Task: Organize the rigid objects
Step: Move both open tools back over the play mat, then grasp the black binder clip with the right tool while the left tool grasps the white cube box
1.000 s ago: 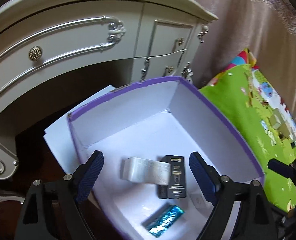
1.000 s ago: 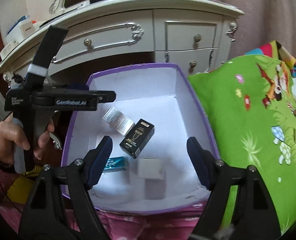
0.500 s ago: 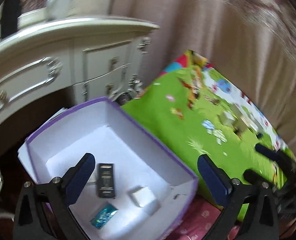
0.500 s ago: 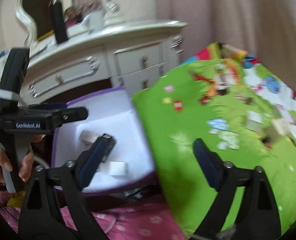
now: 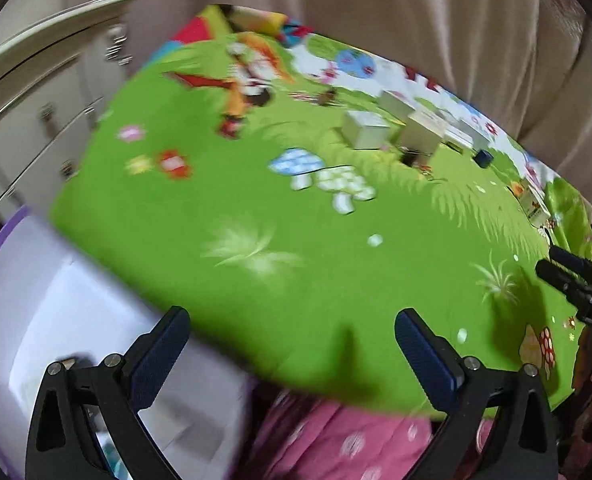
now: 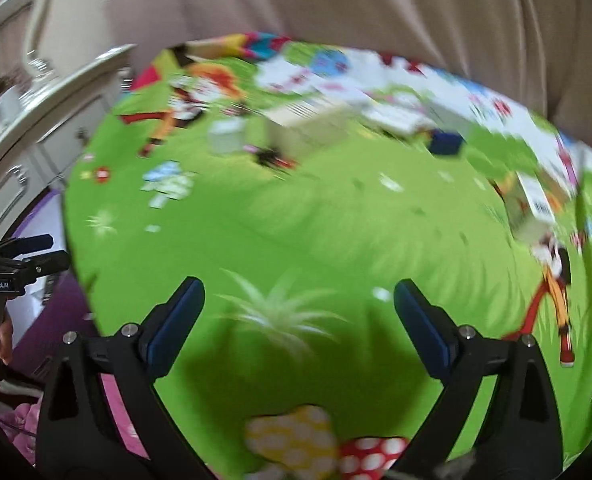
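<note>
My left gripper (image 5: 292, 344) is open and empty, over the near left edge of the green cartoon mat (image 5: 256, 208). My right gripper (image 6: 298, 316) is open and empty above the mat's near side (image 6: 316, 240). Several small white boxes (image 5: 366, 130) and a dark blue box (image 5: 484, 158) lie at the mat's far side; they are blurred in the right wrist view (image 6: 296, 128). The purple-rimmed white box (image 5: 56, 288) sits at lower left, its contents blurred.
A white dresser (image 5: 36, 92) stands at the far left. A beige curtain (image 5: 416, 20) hangs behind the mat. Pink bedding (image 5: 336, 440) lies below the mat's near edge. A white carton (image 6: 532, 204) lies at the mat's right.
Both grippers have swung right, away from the purple box and over the green mat. Both stay open and empty.
</note>
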Tool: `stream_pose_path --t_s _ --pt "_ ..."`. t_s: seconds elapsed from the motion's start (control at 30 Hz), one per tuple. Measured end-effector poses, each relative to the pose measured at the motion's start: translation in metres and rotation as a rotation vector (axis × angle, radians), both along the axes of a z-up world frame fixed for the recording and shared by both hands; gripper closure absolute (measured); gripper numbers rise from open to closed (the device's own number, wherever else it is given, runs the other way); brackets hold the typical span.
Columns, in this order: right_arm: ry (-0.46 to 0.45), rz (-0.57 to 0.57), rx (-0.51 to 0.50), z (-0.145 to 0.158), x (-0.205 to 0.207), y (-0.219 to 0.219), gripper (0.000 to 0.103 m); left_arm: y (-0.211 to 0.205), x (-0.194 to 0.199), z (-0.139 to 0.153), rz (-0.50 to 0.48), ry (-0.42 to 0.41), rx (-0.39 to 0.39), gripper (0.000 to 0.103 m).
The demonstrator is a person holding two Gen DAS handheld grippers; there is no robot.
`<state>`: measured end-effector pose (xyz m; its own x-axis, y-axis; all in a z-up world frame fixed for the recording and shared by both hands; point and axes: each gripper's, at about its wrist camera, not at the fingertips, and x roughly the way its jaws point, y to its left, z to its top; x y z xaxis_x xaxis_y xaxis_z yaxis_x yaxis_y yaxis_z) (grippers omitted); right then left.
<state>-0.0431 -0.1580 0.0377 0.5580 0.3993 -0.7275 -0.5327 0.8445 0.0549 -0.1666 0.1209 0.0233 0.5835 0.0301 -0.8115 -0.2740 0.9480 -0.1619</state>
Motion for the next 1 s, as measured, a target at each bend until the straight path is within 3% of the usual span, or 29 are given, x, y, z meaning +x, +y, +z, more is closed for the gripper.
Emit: stream_pose_path --t_s 0.1,0.23,0.3,0.4,0.57,0.67,0.77,0.9,1.0 --pt "0.011 -0.046 -0.027 -0.010 0.013 -0.014 0.006 -0.014 0.037 -0.007 -0.034 0.010 0.048 0.000" --pt "0.069 -0.041 0.031 -0.020 0.030 -0.010 0.006 -0.024 0.071 -0.003 -0.044 -0.020 0.058 0.000" --pt "0.083 -0.013 0.037 -0.024 0.037 0.009 0.006 -0.024 0.074 -0.001 -0.018 -0.035 0.074 0.000" --pt "0.078 0.047 0.032 -0.030 0.050 0.049 0.008 -0.010 0.055 -0.001 0.054 -0.069 0.014 0.000" --pt "0.024 0.111 -0.037 -0.038 0.086 0.123 0.023 0.017 0.004 -0.004 0.134 -0.079 -0.045 0.000" --pt "0.027 0.068 -0.044 -0.037 0.118 0.148 0.026 0.029 -0.021 -0.005 0.172 -0.070 -0.027 0.000" --pt "-0.004 0.054 -0.093 -0.037 0.135 0.168 0.039 0.043 -0.039 -0.004 0.212 -0.084 -0.026 0.000" --pt "-0.015 0.082 -0.098 -0.035 0.122 0.159 0.071 0.053 -0.042 -0.002 0.230 -0.090 -0.030 0.000" --pt "-0.041 0.131 -0.108 -0.035 0.095 0.130 0.071 0.050 -0.032 -0.002 0.202 -0.078 -0.032 0.000"
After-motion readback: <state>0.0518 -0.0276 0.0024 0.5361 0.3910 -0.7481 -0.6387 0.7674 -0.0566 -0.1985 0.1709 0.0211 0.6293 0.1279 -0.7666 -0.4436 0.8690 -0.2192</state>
